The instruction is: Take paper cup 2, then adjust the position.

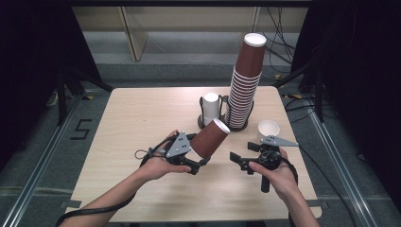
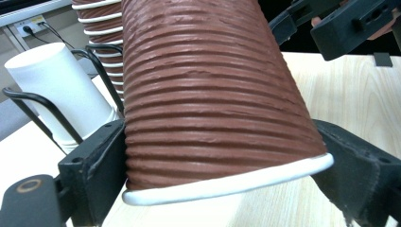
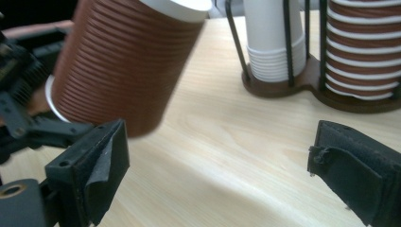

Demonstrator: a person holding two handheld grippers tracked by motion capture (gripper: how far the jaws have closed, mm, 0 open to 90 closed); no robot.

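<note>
On the wooden table (image 1: 142,123), a tall stack of brown cups (image 1: 246,85) is leaning in its holder (image 1: 236,125), beside a white stack (image 1: 211,106). Nearer the person, the left gripper (image 1: 196,161) is clamping a ribbed brown cup (image 1: 209,138) near its rim, tilting it above the tabletop. Just beside it, the right gripper (image 1: 239,160) is standing apart, gripping nothing.

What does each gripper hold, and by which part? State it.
The left gripper holds the brown ribbed paper cup across its side wall near the rolled rim, jaws on opposite sides. The right gripper is open and holds nothing.
</note>
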